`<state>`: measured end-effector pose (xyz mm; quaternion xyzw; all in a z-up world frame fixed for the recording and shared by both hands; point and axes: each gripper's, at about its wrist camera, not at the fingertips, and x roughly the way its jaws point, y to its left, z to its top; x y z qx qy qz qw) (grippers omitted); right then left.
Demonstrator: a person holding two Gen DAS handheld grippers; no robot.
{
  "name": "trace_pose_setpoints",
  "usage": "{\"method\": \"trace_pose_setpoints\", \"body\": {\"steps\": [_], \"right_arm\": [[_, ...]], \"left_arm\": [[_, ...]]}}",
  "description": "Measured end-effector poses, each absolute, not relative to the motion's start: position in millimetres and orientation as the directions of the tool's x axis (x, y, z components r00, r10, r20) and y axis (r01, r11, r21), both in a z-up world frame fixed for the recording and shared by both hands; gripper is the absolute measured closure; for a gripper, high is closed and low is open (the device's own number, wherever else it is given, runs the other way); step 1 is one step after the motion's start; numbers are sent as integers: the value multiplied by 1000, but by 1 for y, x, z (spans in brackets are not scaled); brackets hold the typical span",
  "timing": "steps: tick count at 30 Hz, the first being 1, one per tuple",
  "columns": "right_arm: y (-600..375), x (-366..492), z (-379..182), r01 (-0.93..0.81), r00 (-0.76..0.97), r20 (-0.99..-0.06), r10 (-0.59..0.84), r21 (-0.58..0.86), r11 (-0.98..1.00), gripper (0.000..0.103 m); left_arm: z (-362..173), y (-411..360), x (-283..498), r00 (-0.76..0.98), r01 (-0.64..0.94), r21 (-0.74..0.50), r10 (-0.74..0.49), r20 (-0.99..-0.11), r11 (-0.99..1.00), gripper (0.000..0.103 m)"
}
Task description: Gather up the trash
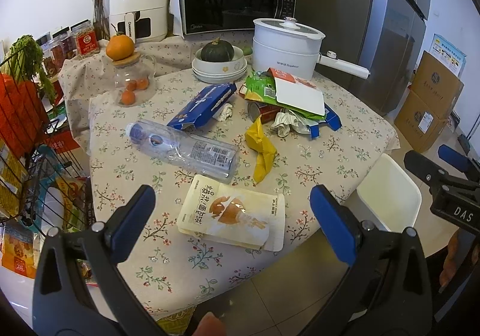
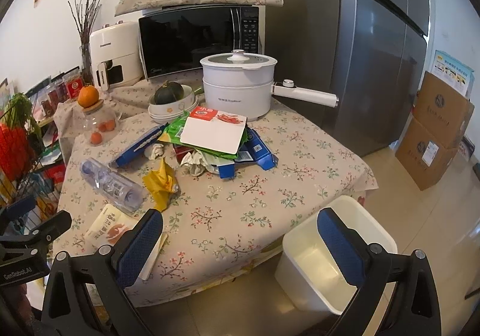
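Trash lay scattered over the floral table (image 1: 345, 131): a cream snack pouch (image 1: 232, 214) nearest us at six o'clock, a crushed clear bottle (image 1: 183, 148) at ten o'clock from it, a yellow wrapper (image 1: 261, 149) at twelve, and a heap of cartons (image 1: 288, 98) beyond. We judged the pouch light, thin and slippery, best pinched at its raised near edge. Our left gripper (image 1: 232, 213) hovered above it, jaws spread wide and holding nothing. Our right gripper (image 2: 240, 241) was equally wide and empty, over the white bin (image 2: 336, 258) at four o'clock off the table corner.
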<state>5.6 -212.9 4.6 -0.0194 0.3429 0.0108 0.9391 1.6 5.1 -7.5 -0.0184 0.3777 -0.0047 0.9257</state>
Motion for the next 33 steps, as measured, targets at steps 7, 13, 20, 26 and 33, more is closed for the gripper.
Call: {"method": "trace_pose_setpoints", "body": {"steps": [7, 13, 20, 26, 33], "right_arm": [[-213, 6, 5, -37, 762, -648, 6, -34, 999, 0], [-212, 7, 4, -36, 761, -649, 5, -35, 999, 0], [-212, 7, 5, -41, 761, -649, 9, -34, 999, 0], [-212, 8, 4, -34, 762, -648, 4, -33, 999, 0], [-212, 9, 6, -32, 766, -643, 3, -33, 999, 0]], "left_arm": [[-9, 4, 2, 712, -8, -42, -24, -702, 999, 1], [-9, 3, 2, 713, -5, -43, -27, -701, 999, 1], [-9, 3, 3, 711, -10, -39, -21, -703, 999, 1], [-6, 4, 1, 713, -2, -43, -29, -700, 999, 1], [-4, 6, 0, 718, -8, -51, -30, -695, 999, 1]]}}
